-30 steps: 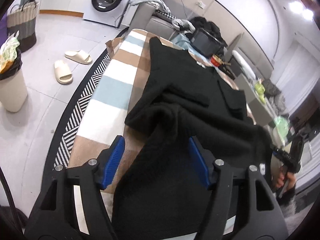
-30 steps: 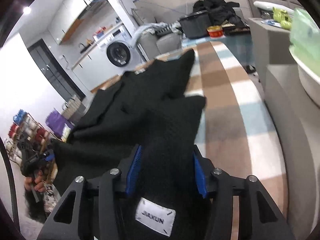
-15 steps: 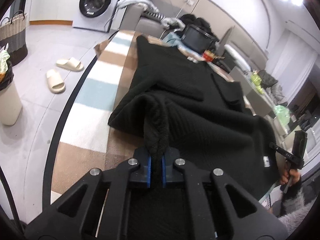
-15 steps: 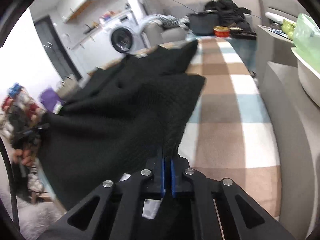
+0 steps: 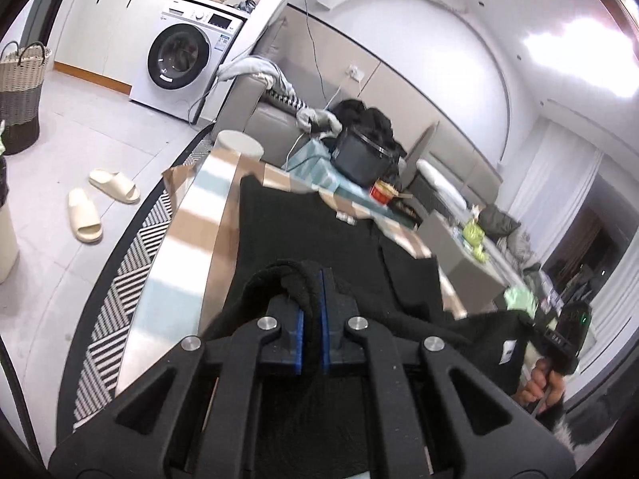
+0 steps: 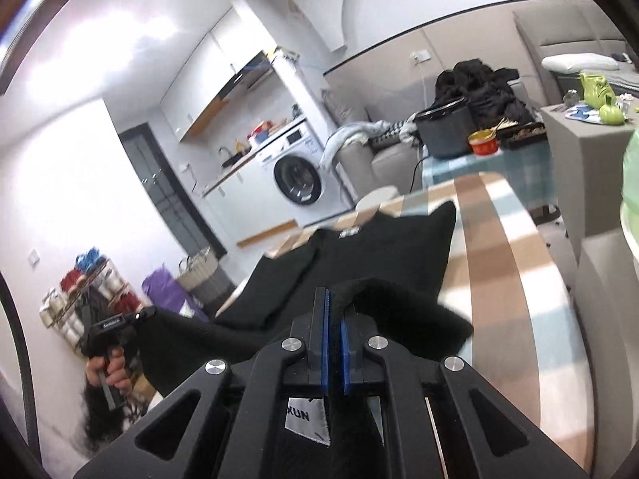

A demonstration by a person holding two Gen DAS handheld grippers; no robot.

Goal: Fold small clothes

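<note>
On the striped tabletop (image 5: pixel 187 215) lies the black knit garment (image 5: pixel 303 235), its far end flat and its near hem raised. The left gripper (image 5: pixel 312 319) has its jaws clenched on one hem corner; the right gripper (image 6: pixel 333 343) has its jaws clenched on the other, beside the white label (image 6: pixel 307 419). Step in hand, as judged: lifting the hem for the first fold. The next move calls for carrying both corners forward together, level and taut, toward the collar end, then lowering edge onto edge before any release.
</note>
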